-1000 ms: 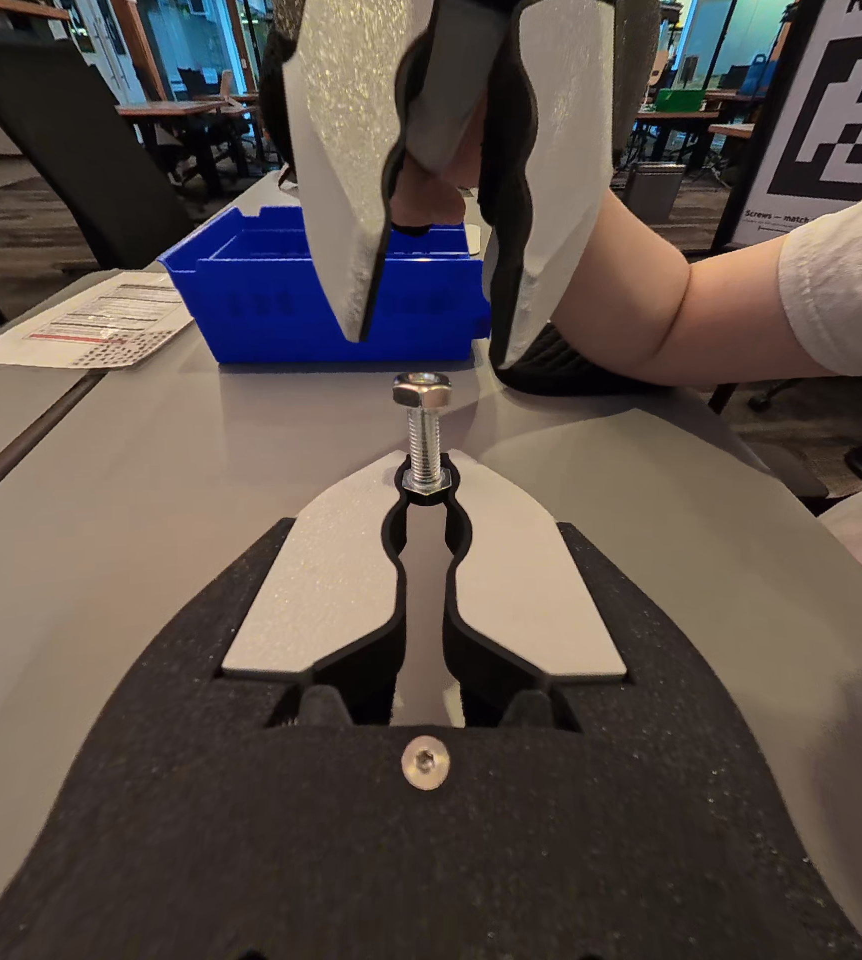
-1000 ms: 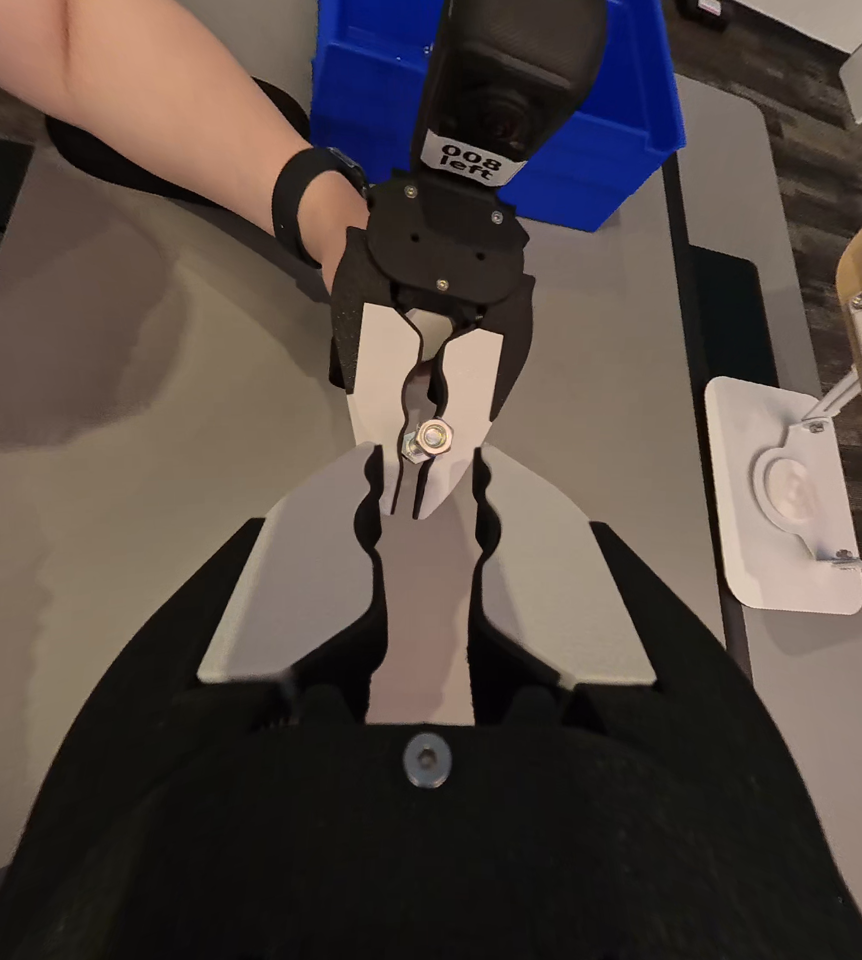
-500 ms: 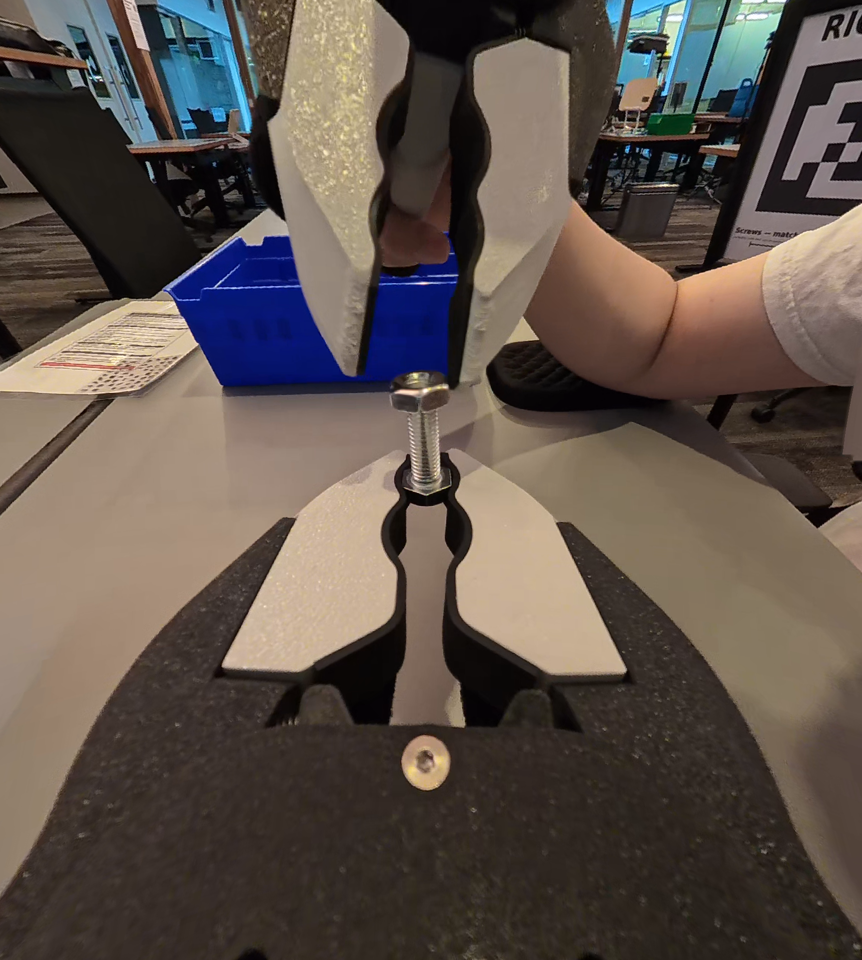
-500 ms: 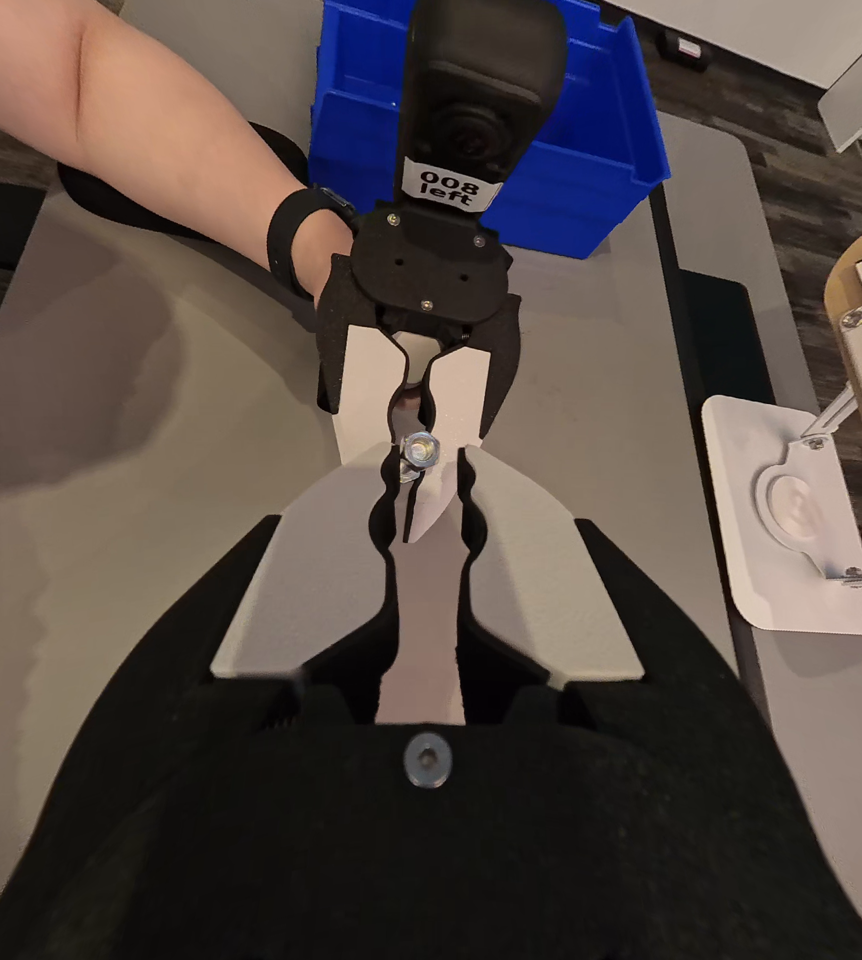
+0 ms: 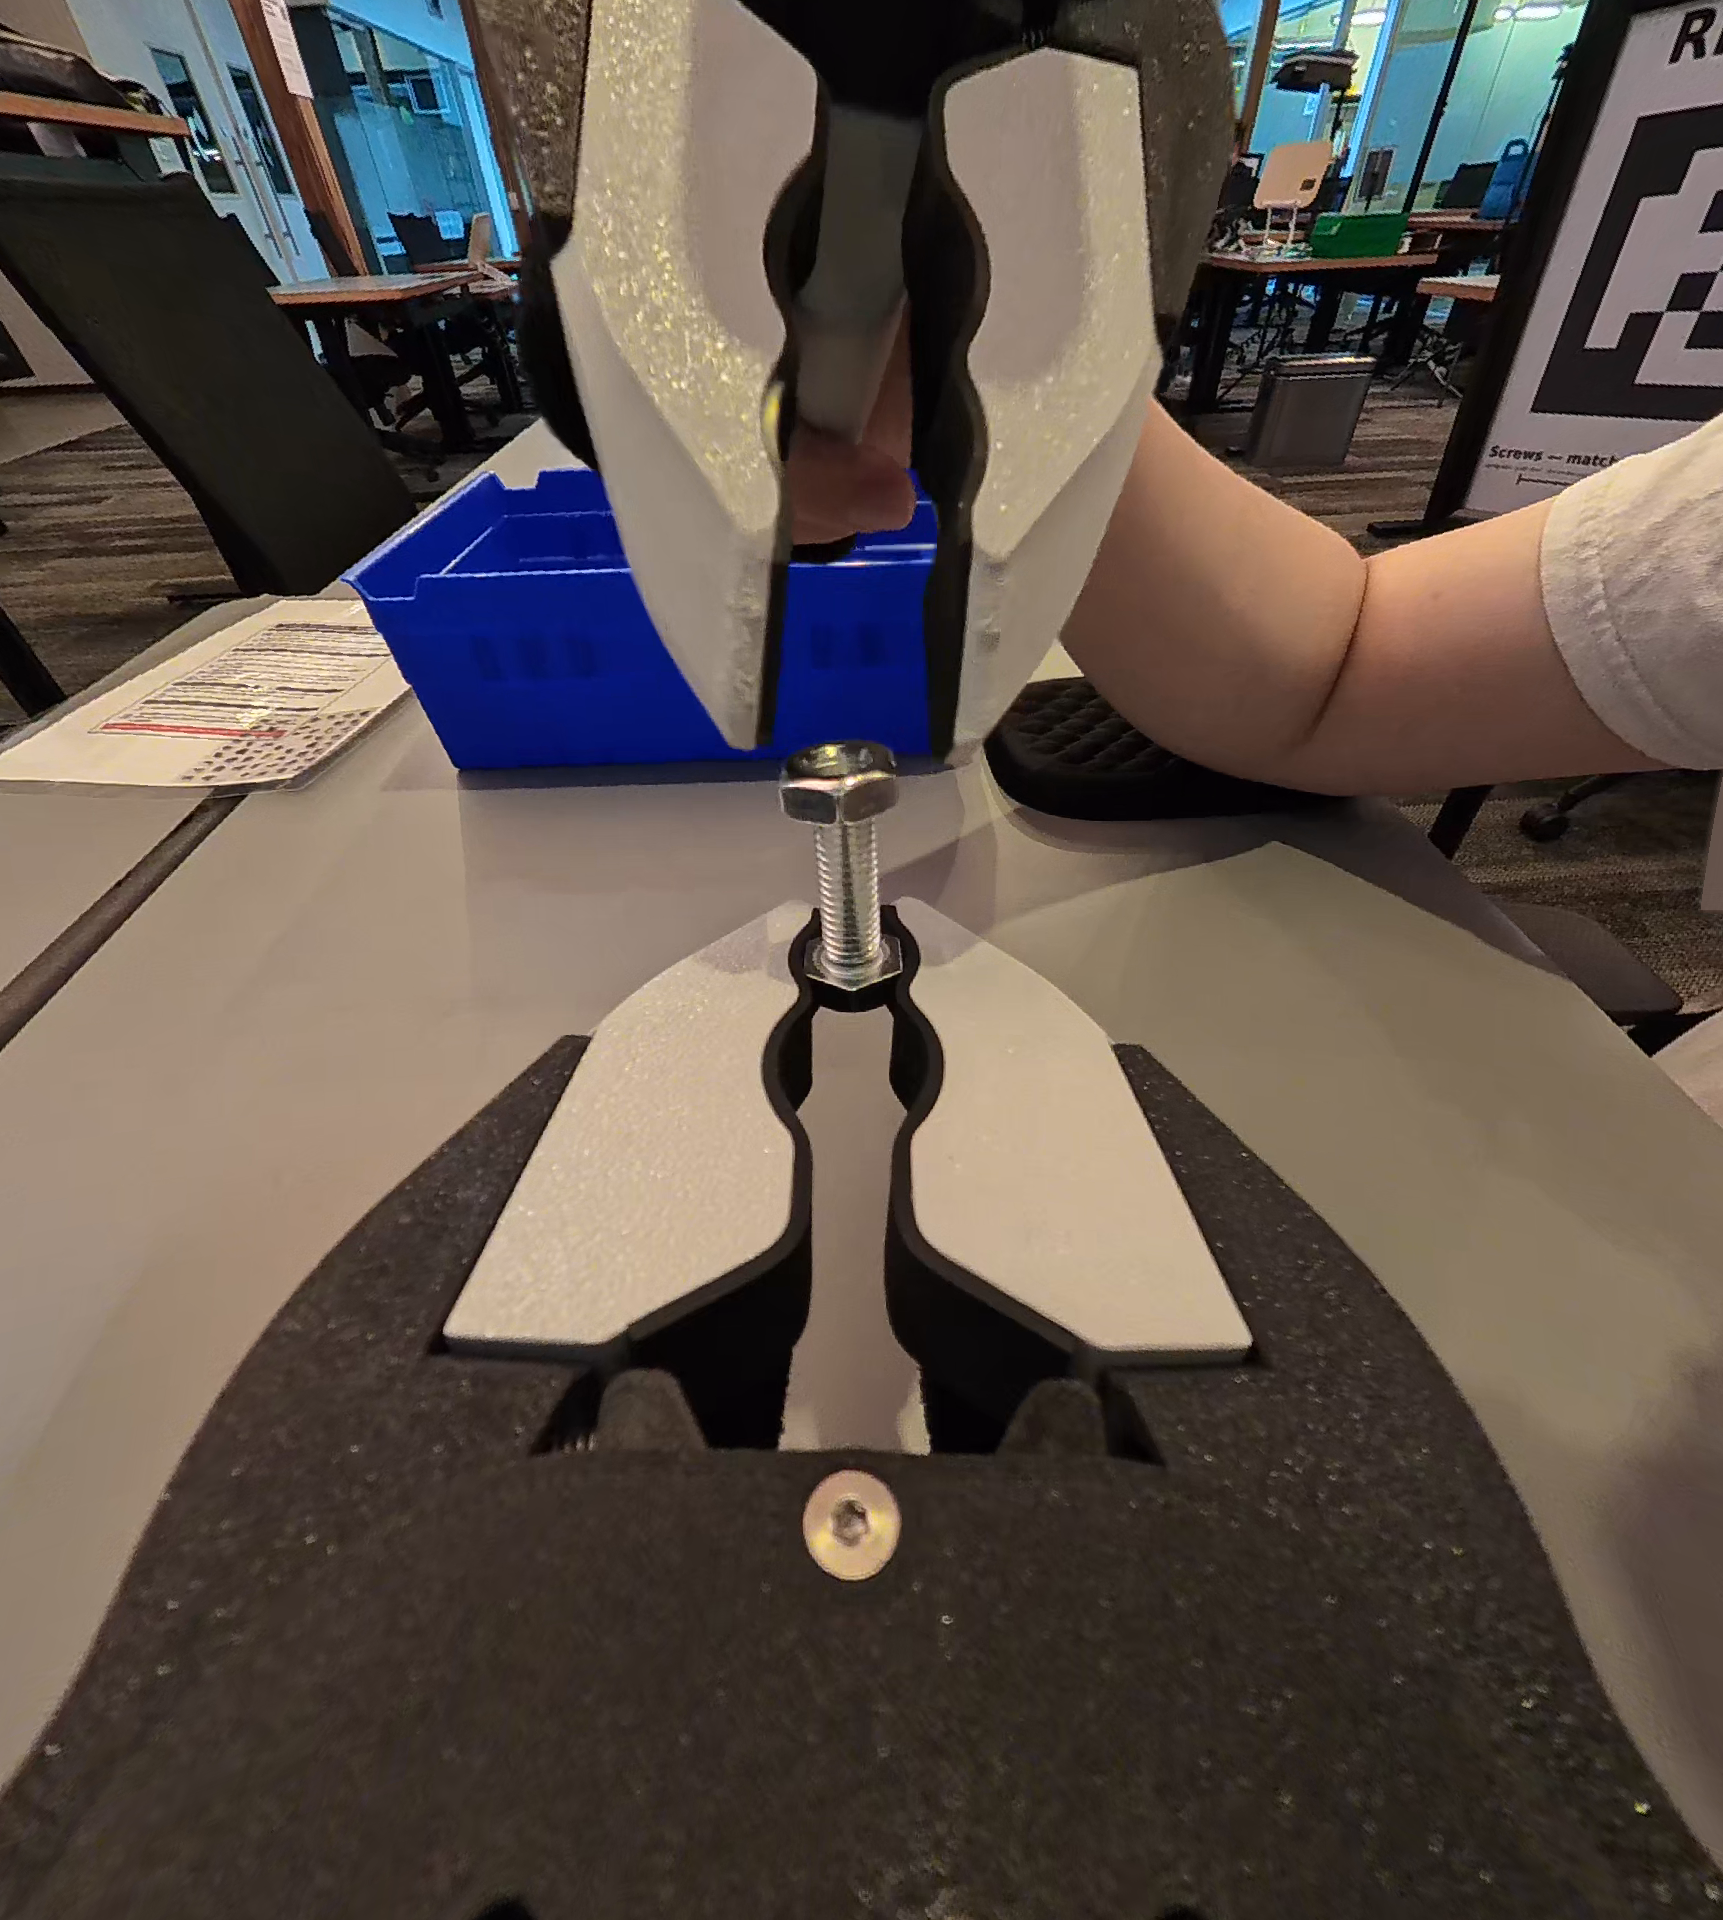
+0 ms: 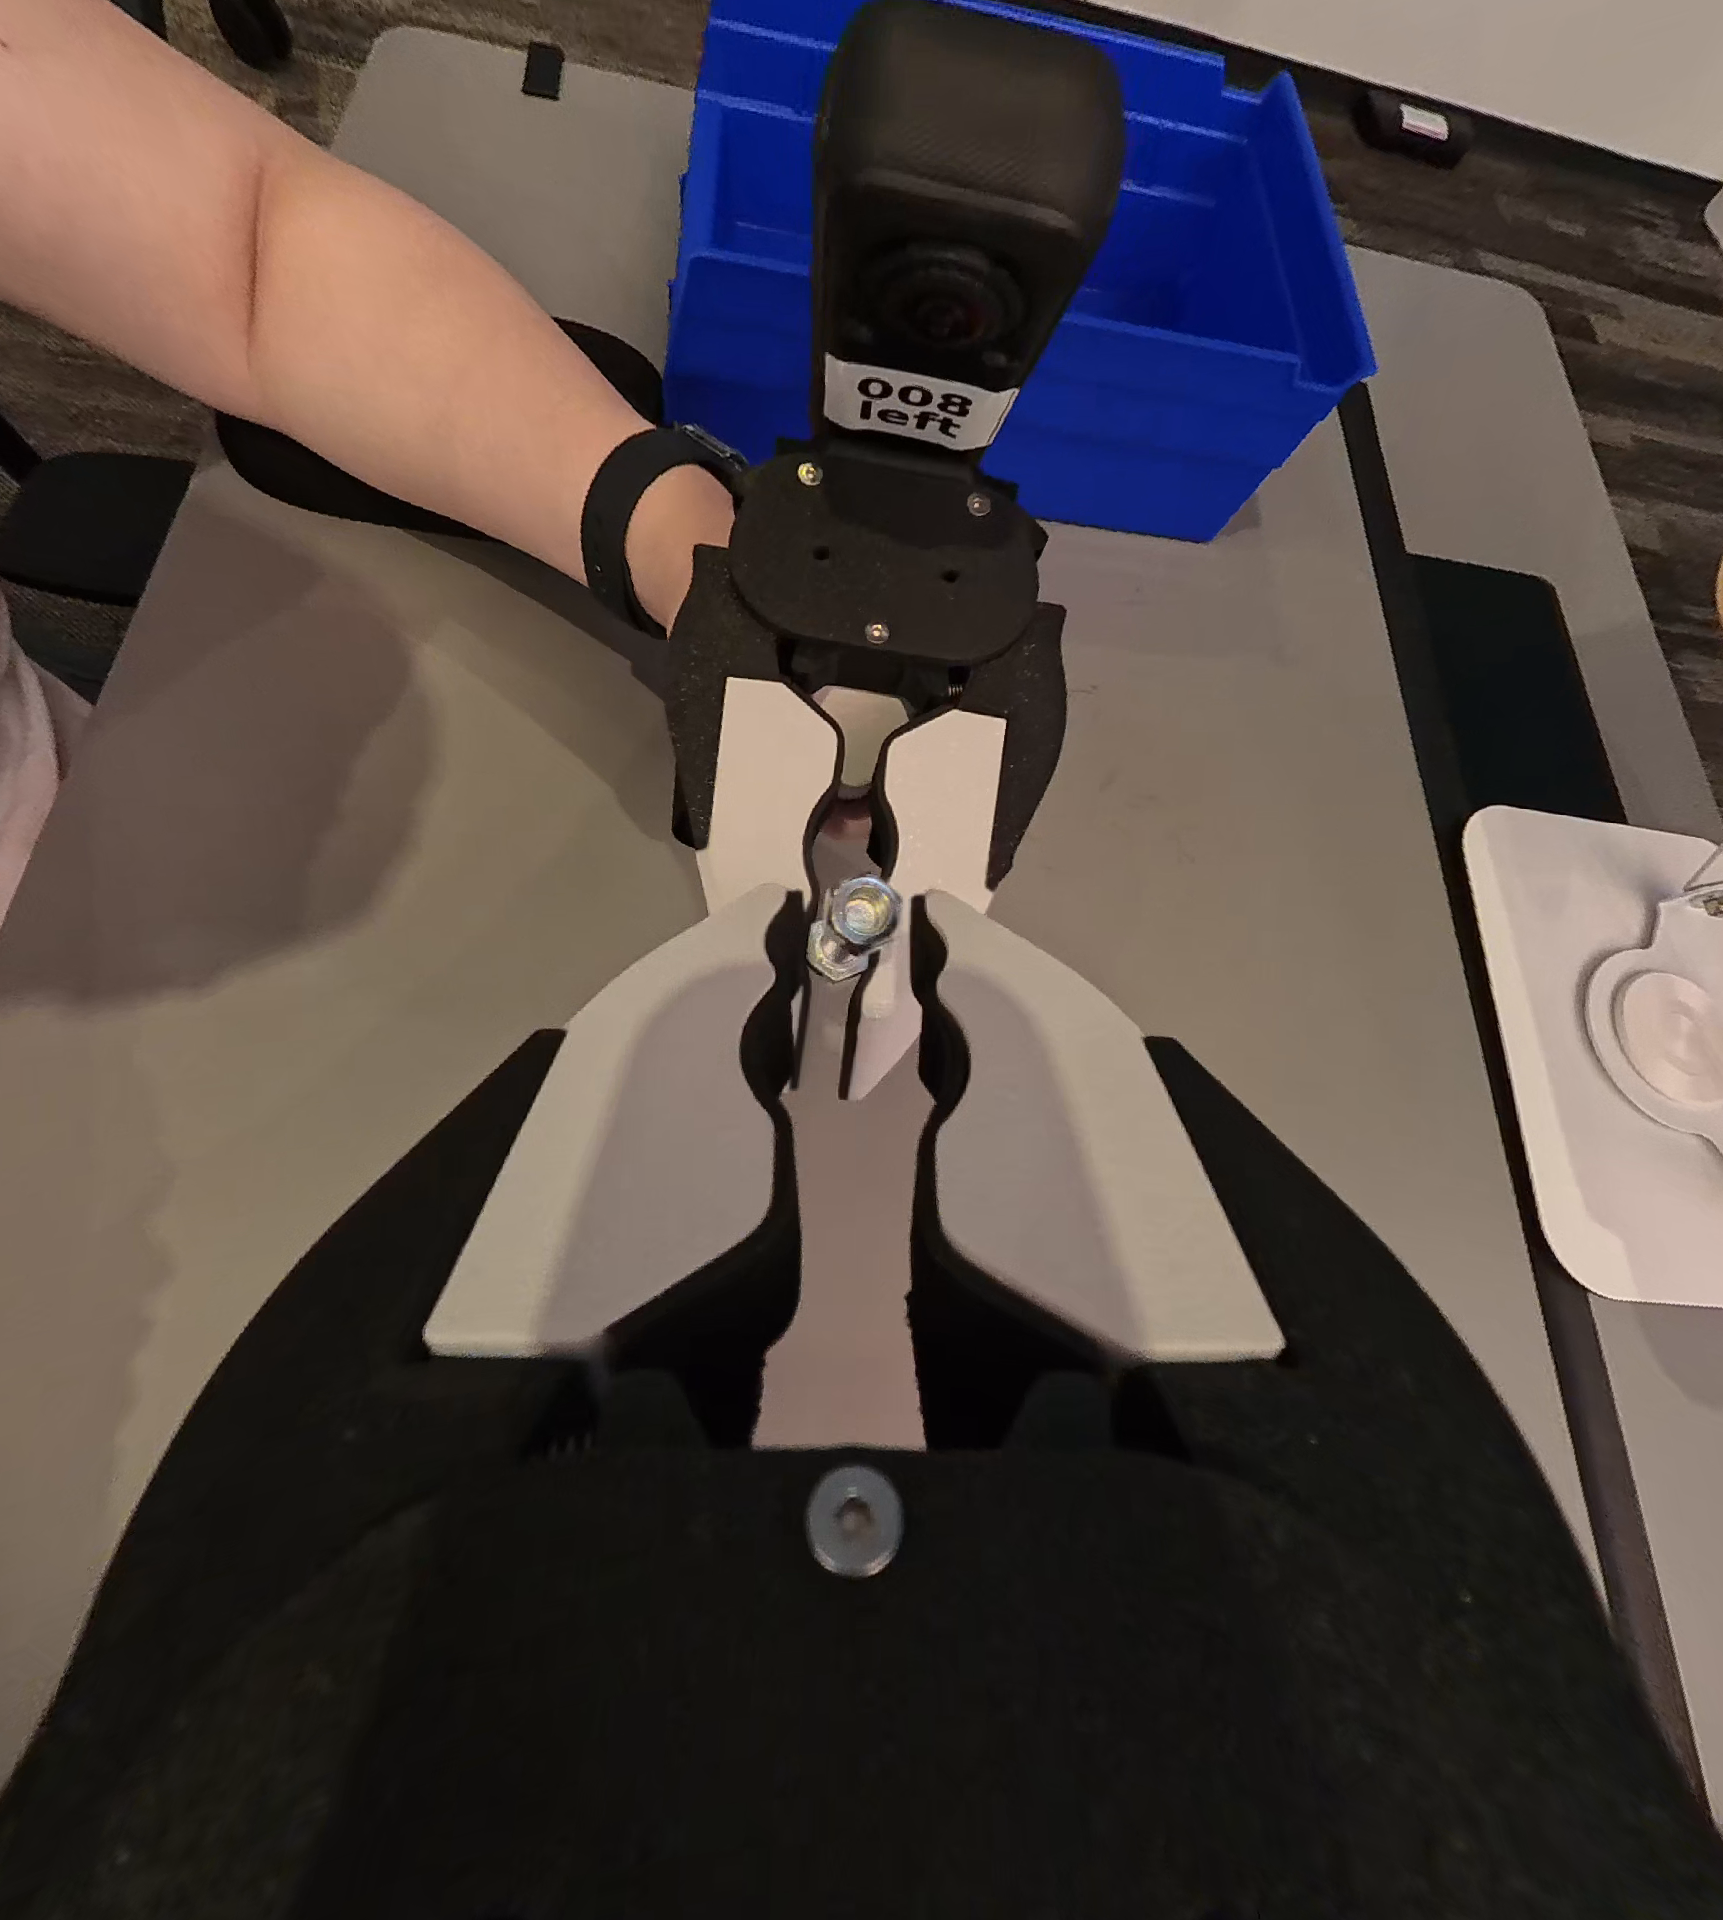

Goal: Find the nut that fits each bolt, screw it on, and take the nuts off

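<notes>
Bolt [image 5: 844, 871] stands upright over the worktop [image 5: 213, 997], head up — my left gripper [image 5: 849, 961] has its jaws clenched on the nut [image 5: 852, 961] low on the thread. My right gripper [image 5: 852, 743] hangs just above the head, jaws parted — blue bin [image 5: 545, 665] behind.

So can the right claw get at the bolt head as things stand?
Probably yes. The right claw is open just above the bolt head, nothing between; the left claw grips only the nut below.
</notes>
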### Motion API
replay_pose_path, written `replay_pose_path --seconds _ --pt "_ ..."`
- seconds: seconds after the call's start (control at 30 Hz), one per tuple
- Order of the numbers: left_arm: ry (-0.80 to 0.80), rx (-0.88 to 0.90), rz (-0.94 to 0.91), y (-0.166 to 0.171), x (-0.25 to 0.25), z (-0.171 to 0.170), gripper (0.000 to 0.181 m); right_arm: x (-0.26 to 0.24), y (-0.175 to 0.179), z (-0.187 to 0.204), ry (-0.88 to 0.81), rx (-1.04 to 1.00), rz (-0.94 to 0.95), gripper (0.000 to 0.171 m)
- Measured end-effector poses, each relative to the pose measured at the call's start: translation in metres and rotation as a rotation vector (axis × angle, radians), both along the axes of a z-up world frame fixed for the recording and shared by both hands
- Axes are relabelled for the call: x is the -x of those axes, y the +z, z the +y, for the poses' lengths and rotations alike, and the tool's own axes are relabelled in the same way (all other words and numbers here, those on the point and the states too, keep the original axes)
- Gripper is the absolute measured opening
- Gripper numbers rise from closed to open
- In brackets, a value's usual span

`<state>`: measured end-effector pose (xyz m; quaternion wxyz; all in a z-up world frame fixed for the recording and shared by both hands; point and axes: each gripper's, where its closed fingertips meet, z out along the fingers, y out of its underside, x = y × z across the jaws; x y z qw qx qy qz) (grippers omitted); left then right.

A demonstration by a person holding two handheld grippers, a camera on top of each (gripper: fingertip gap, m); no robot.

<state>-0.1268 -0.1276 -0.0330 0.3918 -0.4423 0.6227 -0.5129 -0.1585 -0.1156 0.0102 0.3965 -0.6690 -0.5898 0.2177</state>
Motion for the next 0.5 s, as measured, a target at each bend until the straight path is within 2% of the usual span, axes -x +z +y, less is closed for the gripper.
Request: replay_pose_path --seconds 0.5 --pt "-0.013 0.007 -0.035 0.0081 0.0019 -0.0022 0.009 0.0040 0.0063 -0.0026 0.071 0.027 0.119 0.021"
